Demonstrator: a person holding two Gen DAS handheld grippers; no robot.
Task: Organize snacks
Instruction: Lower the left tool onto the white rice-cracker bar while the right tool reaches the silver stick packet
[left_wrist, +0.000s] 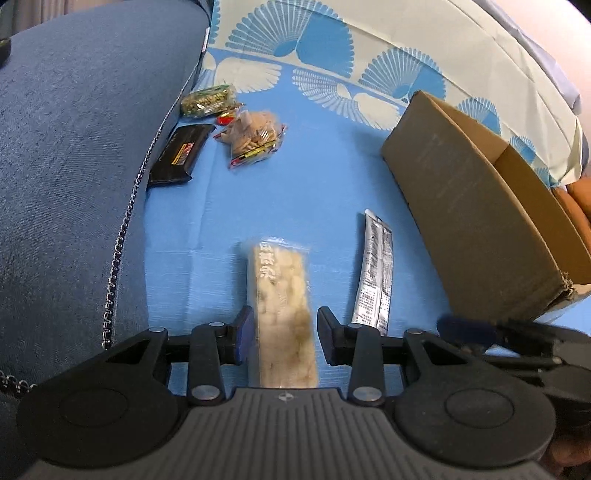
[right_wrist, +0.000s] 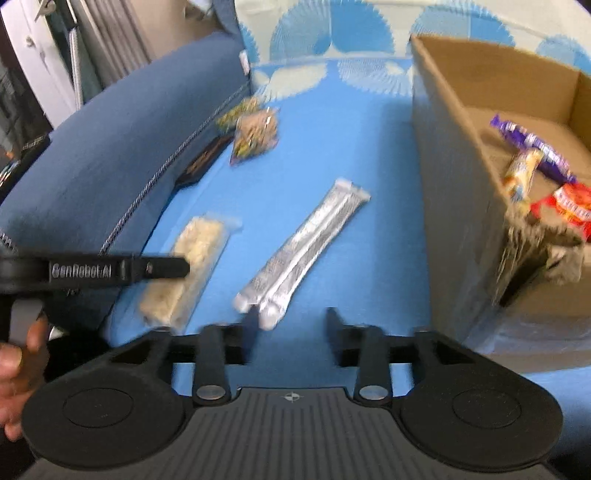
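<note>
Left gripper (left_wrist: 282, 338): jaws partly closed around the near end of the pale rice-cracker bar (left_wrist: 282, 299). The left pad touches the wrapper; a sliver of blue shows at the right pad, so I cannot tell whether it is firmly gripped.
Right gripper (right_wrist: 290, 328): jaws partly open, nothing between them. The left finger's tip sits just beside the near end of the silver packet (right_wrist: 303, 254).
Rice-cracker bar: lies on the blue sheet (left_wrist: 314, 177), pointing toward 12 o'clock from the left gripper.
Silver packet: flat on the sheet, running toward 1 o'clock from the right gripper; between the bar and the box.
Cardboard box (right_wrist: 454, 206): at 2 o'clock of the right gripper, open-topped, near corner torn. Inside are a purple wrapper (right_wrist: 532, 147), an orange-and-white bar (right_wrist: 521, 177) and a red packet (right_wrist: 569, 206).
Far snacks: at 11 o'clock, a black packet (left_wrist: 177, 155) against the blue cushion (left_wrist: 81, 147), a clear bag of beige pieces (left_wrist: 255, 138), and beyond it a green-flecked bag (left_wrist: 208, 99).
Person's hand (right_wrist: 18, 369): at 9 o'clock in the right view, on the left gripper's handle.
</note>
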